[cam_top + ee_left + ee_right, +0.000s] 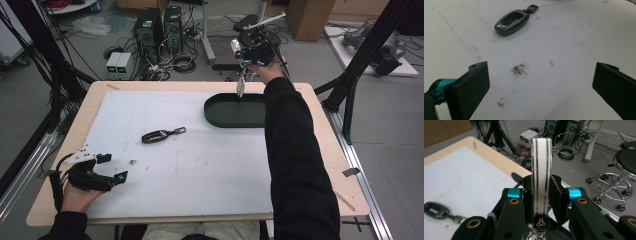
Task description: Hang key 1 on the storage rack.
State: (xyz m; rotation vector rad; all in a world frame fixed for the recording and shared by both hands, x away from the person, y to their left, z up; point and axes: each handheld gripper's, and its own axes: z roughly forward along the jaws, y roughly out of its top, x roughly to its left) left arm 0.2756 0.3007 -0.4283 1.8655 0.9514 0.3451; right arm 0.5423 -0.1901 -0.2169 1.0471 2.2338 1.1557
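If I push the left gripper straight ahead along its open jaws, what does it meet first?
Most likely the dark key fob, which lies ahead on the white mat, slightly left of centre between the open jaws of the left gripper. Before it the mat bears only a grey smudge. Depth is hard to judge.

No legible lettering (key fob (512, 21) markings blurred)

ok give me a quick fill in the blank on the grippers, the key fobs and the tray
1. The right gripper is shut on a ____ key fob.
2. The left gripper has its jaws ____ with nothing between them.
3. The dark key fob lies on the ____ mat.
4. The black tray is ____ in outline.

Missing words: white; open; white; oval
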